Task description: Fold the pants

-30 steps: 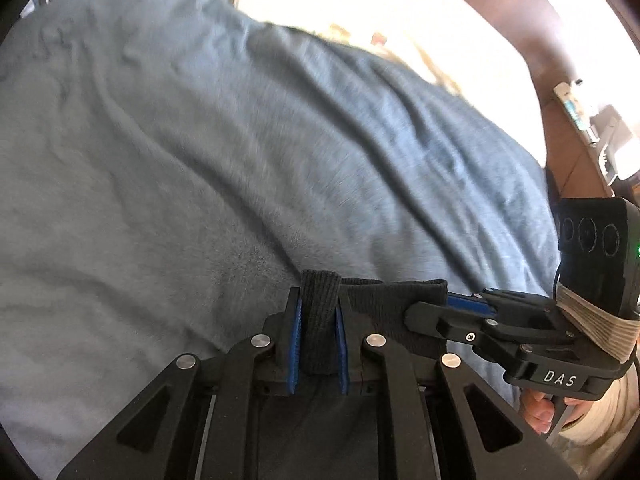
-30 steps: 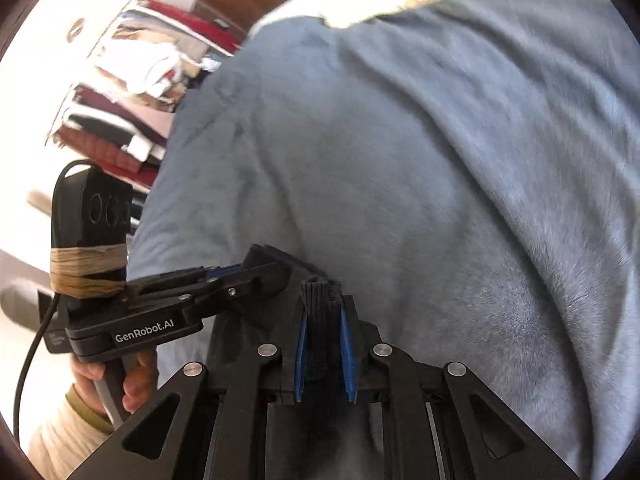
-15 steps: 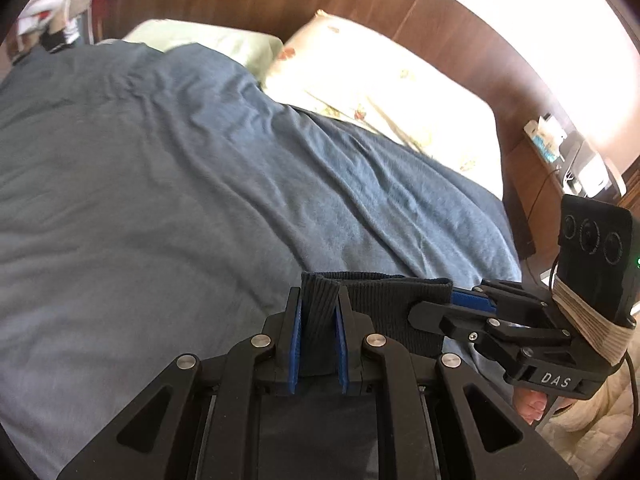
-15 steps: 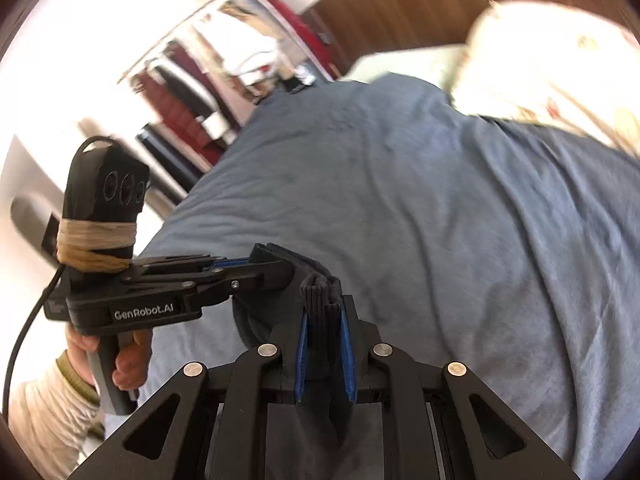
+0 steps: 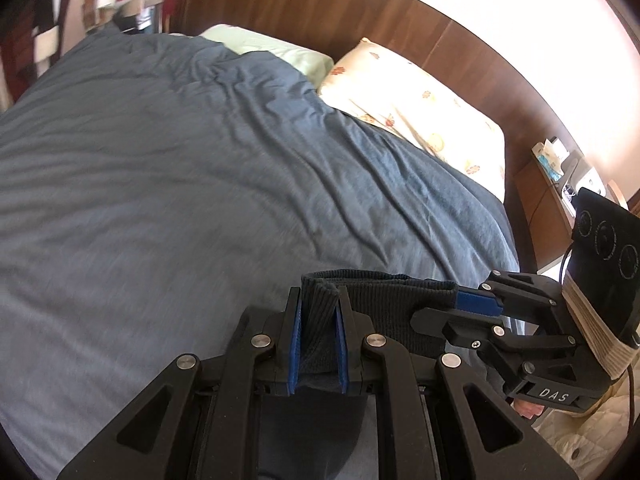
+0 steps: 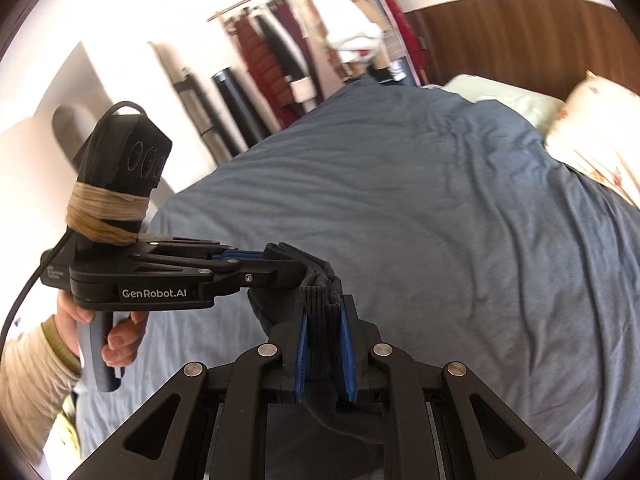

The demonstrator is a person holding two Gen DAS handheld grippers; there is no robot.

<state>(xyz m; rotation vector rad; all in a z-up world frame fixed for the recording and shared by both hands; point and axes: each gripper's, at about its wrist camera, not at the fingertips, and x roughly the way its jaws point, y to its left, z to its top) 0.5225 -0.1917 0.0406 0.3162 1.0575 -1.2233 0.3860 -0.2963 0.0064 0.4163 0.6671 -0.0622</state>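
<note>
Pants (image 5: 384,308) hang by their ribbed waistband between my tools, lifted above the blue duvet (image 5: 200,184): left tool (image 5: 318,344) and right tool (image 6: 326,346) each clamp it, side by side. Pillows (image 5: 420,108) lie beyond.

The pants (image 5: 384,300) were dark ribbed knit cloth, the blanket (image 5: 200,168) soft matt blue fabric, the headboard (image 5: 360,12) smooth brown wood, and the left gripper (image 5: 318,344) matt black plastic with blue pads.
</note>
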